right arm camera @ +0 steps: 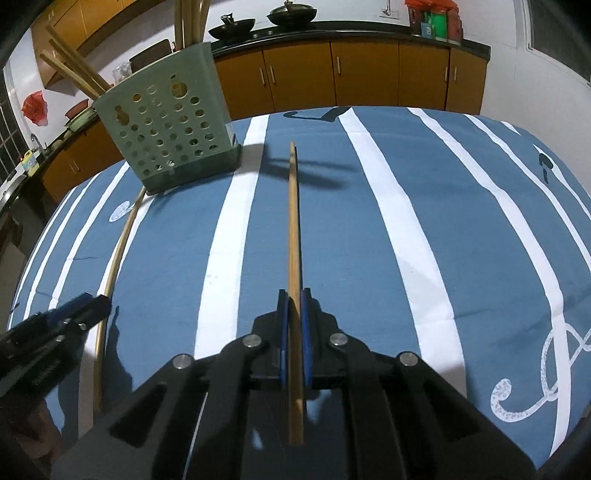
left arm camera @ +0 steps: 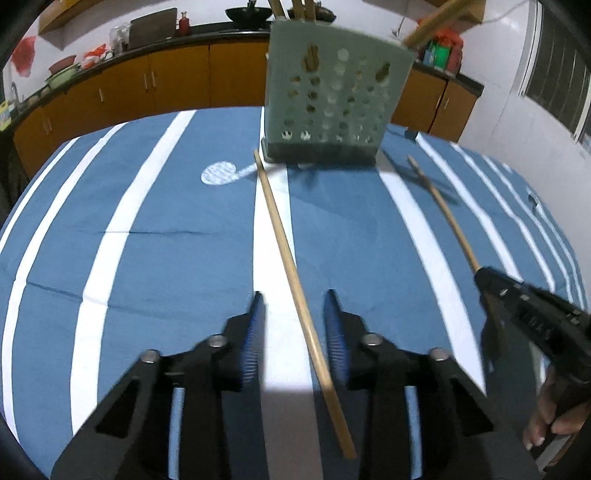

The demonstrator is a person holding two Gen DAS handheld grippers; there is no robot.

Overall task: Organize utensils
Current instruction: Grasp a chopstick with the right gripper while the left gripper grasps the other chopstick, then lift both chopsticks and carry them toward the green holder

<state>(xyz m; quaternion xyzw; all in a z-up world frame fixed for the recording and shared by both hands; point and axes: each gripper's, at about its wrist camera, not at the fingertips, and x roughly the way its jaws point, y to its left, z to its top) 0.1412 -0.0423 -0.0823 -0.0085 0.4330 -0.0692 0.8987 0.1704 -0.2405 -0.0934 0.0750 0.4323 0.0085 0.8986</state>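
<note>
A pale green perforated utensil holder (left arm camera: 334,107) stands on the blue striped tablecloth (left arm camera: 166,229) with several wooden chopsticks in it; it also shows in the right wrist view (right arm camera: 171,129). My left gripper (left arm camera: 295,306) is open, its jaws on either side of a wooden chopstick (left arm camera: 291,266) that lies on the cloth. This chopstick shows in the right wrist view (right arm camera: 114,266). My right gripper (right arm camera: 294,295) is shut on a second chopstick (right arm camera: 293,221) that points away over the table. The right gripper (left arm camera: 484,280) and its chopstick (left arm camera: 443,210) show in the left wrist view.
The tablecloth (right arm camera: 424,221) covers the whole table. Orange kitchen cabinets (right arm camera: 369,74) with a dark counter, woks (right arm camera: 291,14) and packets run along the far wall. The left gripper (right arm camera: 85,306) shows at the left in the right wrist view.
</note>
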